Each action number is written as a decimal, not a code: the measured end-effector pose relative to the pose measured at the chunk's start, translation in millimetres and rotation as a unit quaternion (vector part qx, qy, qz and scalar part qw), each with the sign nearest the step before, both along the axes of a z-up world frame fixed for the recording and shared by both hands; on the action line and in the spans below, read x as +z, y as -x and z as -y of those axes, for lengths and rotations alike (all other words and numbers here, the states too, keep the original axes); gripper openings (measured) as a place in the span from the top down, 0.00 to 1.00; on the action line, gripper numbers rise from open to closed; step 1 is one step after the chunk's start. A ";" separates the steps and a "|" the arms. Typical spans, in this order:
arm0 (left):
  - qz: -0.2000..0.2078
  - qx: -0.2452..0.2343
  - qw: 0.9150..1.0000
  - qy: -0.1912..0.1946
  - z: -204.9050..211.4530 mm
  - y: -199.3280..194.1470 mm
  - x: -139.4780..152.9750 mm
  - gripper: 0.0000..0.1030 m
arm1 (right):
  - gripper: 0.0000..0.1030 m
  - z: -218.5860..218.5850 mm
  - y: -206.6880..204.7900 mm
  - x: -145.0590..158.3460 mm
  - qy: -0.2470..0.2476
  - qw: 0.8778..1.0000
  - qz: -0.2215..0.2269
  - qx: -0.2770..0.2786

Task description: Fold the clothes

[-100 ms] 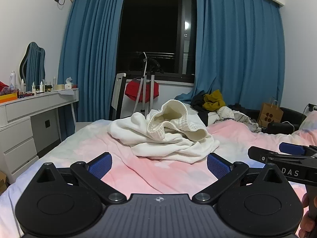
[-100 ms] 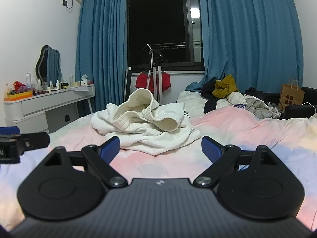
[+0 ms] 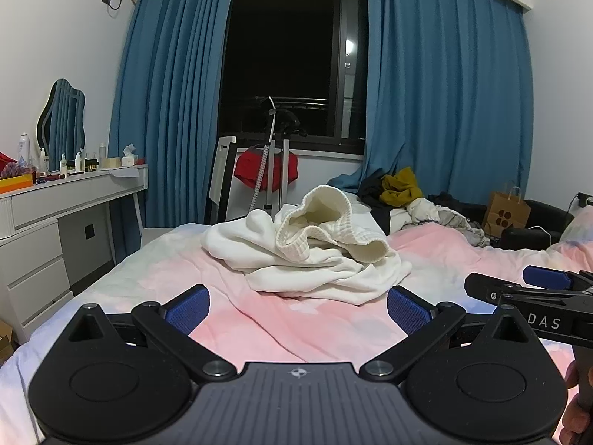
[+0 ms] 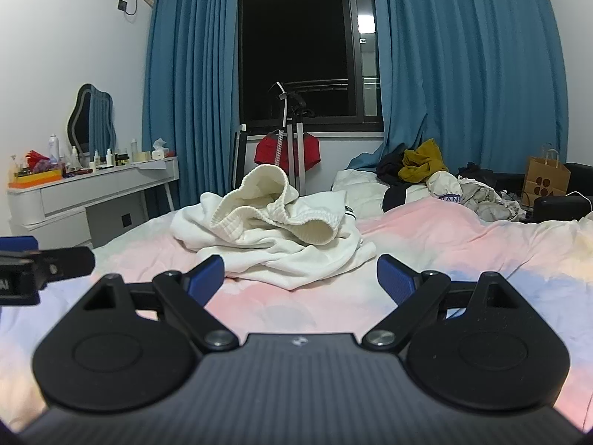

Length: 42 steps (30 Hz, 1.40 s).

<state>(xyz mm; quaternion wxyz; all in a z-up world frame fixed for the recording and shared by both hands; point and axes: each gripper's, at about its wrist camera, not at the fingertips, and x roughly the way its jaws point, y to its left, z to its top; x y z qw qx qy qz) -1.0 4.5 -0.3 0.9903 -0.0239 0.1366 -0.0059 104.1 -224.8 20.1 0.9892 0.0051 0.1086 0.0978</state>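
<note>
A crumpled white garment with a ribbed cream cuff (image 3: pixel 315 248) lies heaped on the pink bedspread (image 3: pixel 296 330); it also shows in the right wrist view (image 4: pixel 274 233). My left gripper (image 3: pixel 298 309) is open and empty, low over the bed, short of the heap. My right gripper (image 4: pixel 300 278) is open and empty, also just short of the heap. The right gripper shows at the right edge of the left wrist view (image 3: pixel 526 293), and the left gripper at the left edge of the right wrist view (image 4: pixel 44 263).
A white dresser (image 3: pixel 55 215) with bottles and a mirror stands left of the bed. A pile of dark and mustard clothes (image 3: pixel 400 189) lies at the far end. A paper bag (image 3: pixel 507 211) stands at the far right. A garment steamer (image 3: pixel 274 170) stands before the window.
</note>
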 end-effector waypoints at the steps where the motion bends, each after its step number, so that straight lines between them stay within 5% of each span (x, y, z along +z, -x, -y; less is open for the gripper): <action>1: 0.000 -0.001 1.000 0.000 -1.5 0.3 -0.1 0.00 | 0.12 0.2 0.2 0.3 -0.001 1.000 0.000 0.000; 42: -0.029 0.001 1.000 -0.006 -7.0 -25.1 -24.2 0.00 | 0.12 13.3 -10.7 -11.5 -0.018 1.000 -0.023 -0.005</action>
